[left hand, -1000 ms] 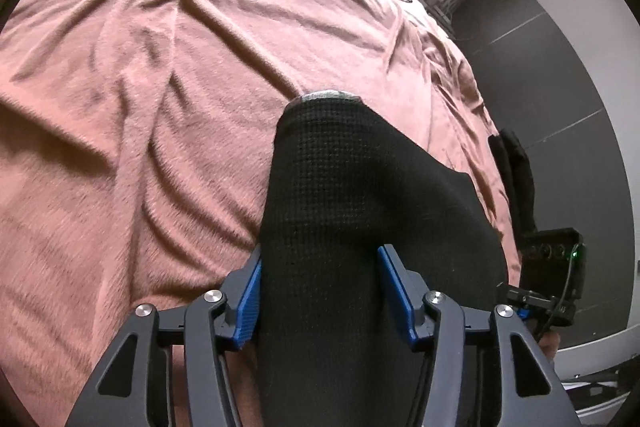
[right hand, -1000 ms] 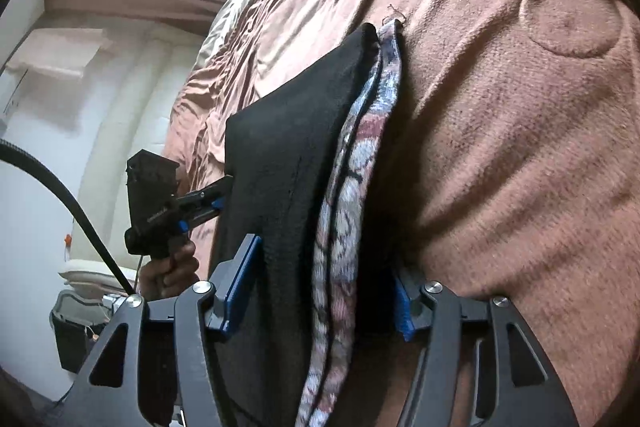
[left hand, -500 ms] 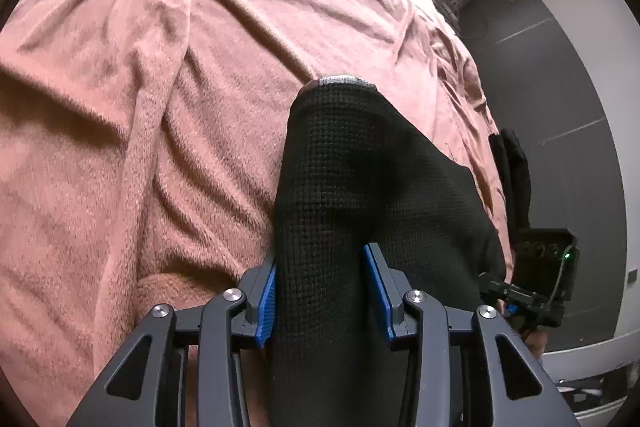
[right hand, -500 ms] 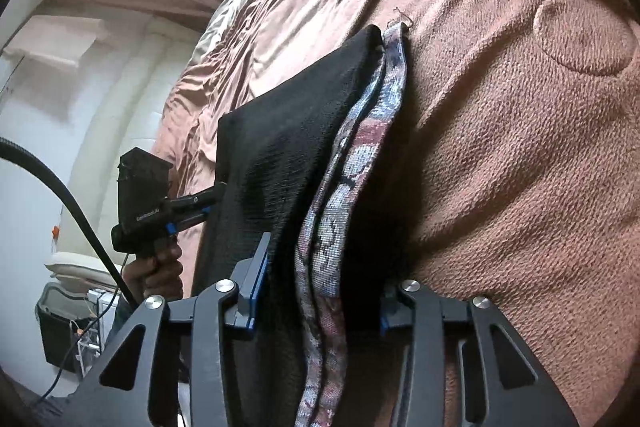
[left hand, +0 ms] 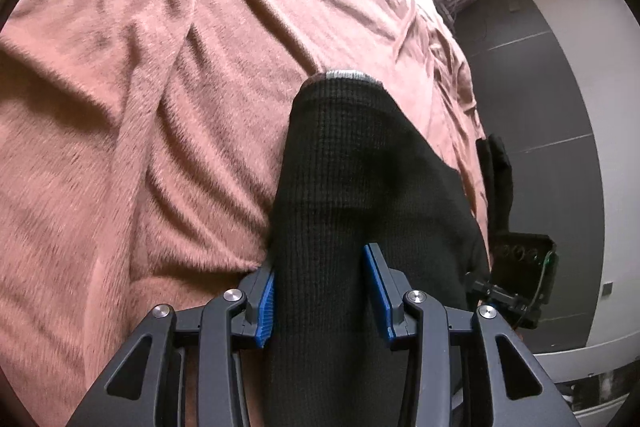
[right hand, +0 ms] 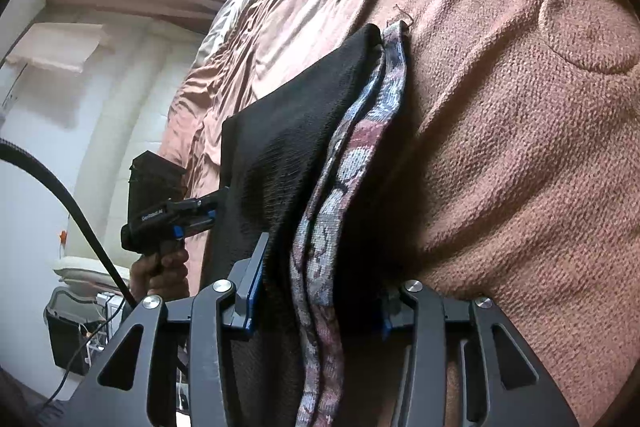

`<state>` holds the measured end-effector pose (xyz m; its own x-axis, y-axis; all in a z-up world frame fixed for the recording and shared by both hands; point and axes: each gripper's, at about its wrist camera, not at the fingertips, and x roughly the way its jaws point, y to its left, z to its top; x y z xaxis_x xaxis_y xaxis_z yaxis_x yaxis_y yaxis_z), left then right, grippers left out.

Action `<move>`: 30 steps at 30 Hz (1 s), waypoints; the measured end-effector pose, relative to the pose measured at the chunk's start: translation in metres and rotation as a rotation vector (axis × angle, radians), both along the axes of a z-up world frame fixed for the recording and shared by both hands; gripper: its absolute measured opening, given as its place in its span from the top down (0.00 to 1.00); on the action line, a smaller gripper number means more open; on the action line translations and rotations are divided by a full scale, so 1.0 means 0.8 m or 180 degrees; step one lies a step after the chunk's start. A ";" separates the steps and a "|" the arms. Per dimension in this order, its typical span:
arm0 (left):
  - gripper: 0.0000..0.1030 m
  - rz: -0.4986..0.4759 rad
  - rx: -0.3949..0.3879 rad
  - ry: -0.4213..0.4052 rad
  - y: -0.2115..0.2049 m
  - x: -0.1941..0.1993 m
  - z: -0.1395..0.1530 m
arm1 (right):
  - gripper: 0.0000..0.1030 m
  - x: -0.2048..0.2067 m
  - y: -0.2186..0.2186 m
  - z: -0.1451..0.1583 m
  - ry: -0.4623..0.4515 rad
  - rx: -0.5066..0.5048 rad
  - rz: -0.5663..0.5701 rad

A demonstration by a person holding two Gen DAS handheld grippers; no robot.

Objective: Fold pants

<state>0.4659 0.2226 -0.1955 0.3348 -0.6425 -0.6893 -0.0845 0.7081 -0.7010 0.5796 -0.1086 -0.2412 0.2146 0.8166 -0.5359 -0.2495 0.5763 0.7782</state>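
Black knit pants (left hand: 360, 167) lie on the pink blanket (left hand: 152, 99), running away from me toward a grey hem. My left gripper (left hand: 322, 293) is shut on a bunched fold of them, blue pads pressing both sides. In the right wrist view the same pants (right hand: 296, 131) show a patterned waistband (right hand: 360, 147) along their right edge. My right gripper (right hand: 318, 299) is shut on that thick edge, waistband and black cloth between the pads. The left gripper (right hand: 220, 205) appears there too, gripping the pants' far side, held by a hand (right hand: 160, 271).
The blanket (right hand: 520, 147) covers a bed that drops off to grey floor (left hand: 540, 99) on the right of the left wrist view. A black bin (right hand: 68, 339) and a black cable (right hand: 80, 219) sit low at the left of the right wrist view.
Both grippers' jaws have closed in from a wider stance onto the pants. The left gripper has rolled slightly; the right one has stayed where it was.
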 end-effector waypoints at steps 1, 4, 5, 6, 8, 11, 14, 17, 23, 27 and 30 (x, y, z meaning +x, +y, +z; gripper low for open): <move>0.59 0.0008 -0.0009 -0.0014 0.000 0.002 0.000 | 0.61 -0.001 0.001 0.000 -0.0001 0.0001 -0.0005; 0.66 0.0022 0.0057 -0.0044 -0.003 0.003 0.004 | 0.61 0.000 0.005 0.001 -0.0042 -0.0019 -0.0013; 0.71 0.0024 0.0079 -0.0058 -0.004 0.002 0.005 | 0.62 -0.001 0.006 0.002 -0.0070 -0.0046 -0.0011; 0.74 0.0019 0.0132 -0.0084 -0.006 0.001 0.009 | 0.64 -0.003 0.008 0.005 -0.0111 -0.0085 -0.0006; 0.83 0.0007 0.0194 -0.0157 -0.010 -0.001 0.016 | 0.68 -0.007 0.010 0.009 -0.0175 -0.0129 -0.0001; 0.89 0.0019 0.0210 -0.0265 -0.015 -0.006 0.030 | 0.72 -0.013 0.010 0.017 -0.0274 -0.0167 0.0004; 0.90 0.0033 0.0228 -0.0363 -0.019 -0.012 0.043 | 0.74 -0.021 0.011 0.028 -0.0394 -0.0181 0.0001; 0.90 0.0034 0.0257 -0.0492 -0.027 -0.020 0.060 | 0.75 -0.033 0.013 0.042 -0.0568 -0.0150 -0.0001; 0.90 0.0108 0.0313 -0.0685 -0.037 -0.038 0.088 | 0.75 -0.061 0.016 0.058 -0.0835 -0.0131 -0.0014; 0.90 0.0146 0.0376 -0.0825 -0.045 -0.058 0.111 | 0.76 -0.082 0.018 0.068 -0.0988 -0.0133 -0.0023; 0.90 0.0185 0.0416 -0.0915 -0.050 -0.074 0.130 | 0.76 -0.094 0.013 0.072 -0.1082 -0.0116 -0.0028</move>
<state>0.4063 0.1824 -0.0917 0.5614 -0.5289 -0.6365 0.0610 0.7935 -0.6055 0.5043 -0.0981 -0.1833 0.3929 0.7955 -0.4614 -0.4858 0.6055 0.6303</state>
